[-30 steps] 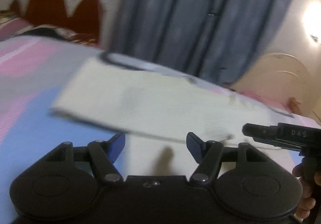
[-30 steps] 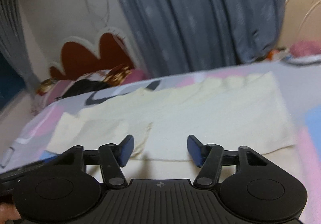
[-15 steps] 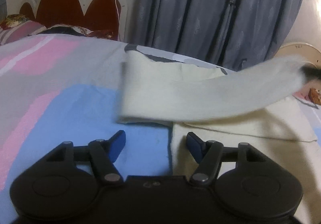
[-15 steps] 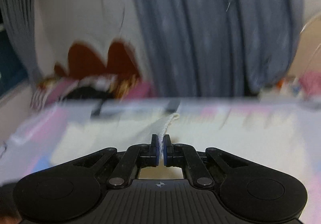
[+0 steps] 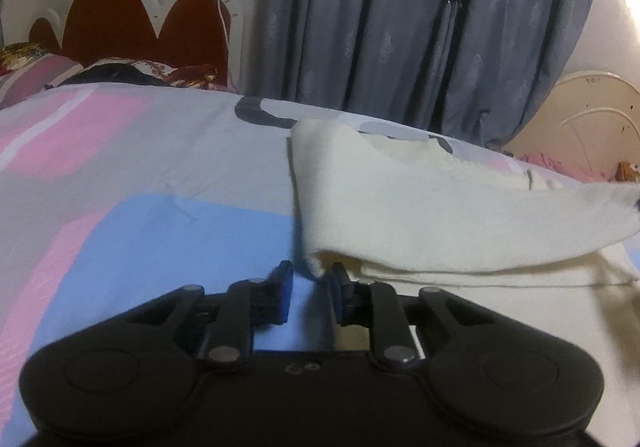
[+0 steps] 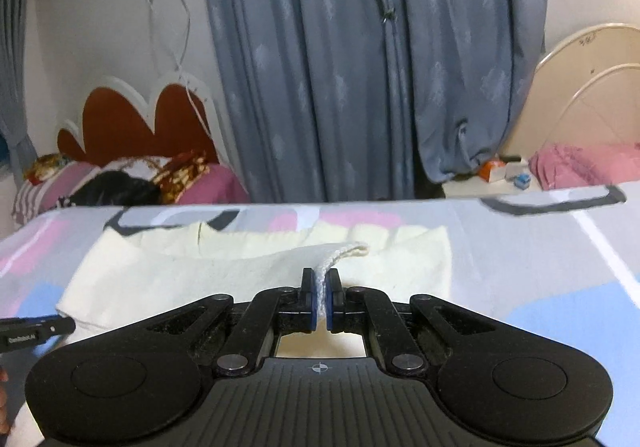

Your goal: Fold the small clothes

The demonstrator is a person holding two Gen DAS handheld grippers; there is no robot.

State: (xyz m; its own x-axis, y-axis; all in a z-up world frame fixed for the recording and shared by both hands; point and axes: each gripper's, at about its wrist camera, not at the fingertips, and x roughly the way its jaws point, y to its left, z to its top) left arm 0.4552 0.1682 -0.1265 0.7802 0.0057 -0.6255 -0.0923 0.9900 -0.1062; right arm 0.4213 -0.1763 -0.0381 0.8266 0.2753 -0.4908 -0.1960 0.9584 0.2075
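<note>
A cream knit garment [image 5: 420, 215] lies on the bedspread, with one layer lifted and folded over itself. It also shows in the right wrist view [image 6: 248, 271]. My right gripper [image 6: 319, 303] is shut on an edge of the cream garment and holds it up above the rest of the cloth. My left gripper [image 5: 310, 295] sits low at the garment's near left corner, its jaws narrowed with a small gap, the corner of the fold right at the fingertips. The left gripper's tip shows at the left edge of the right wrist view [image 6: 36, 331].
The bedspread [image 5: 120, 183] has pink, blue and grey blocks. A red scalloped headboard [image 5: 132, 23] and pillows [image 6: 120, 183] stand at the far left. Grey-blue curtains [image 6: 360, 67] hang behind. A cream bed end [image 5: 592, 119] stands far right.
My right gripper has shut on the garment's edge and carried it up and over. My left gripper's jaws have narrowed and it has moved in to the folded corner.
</note>
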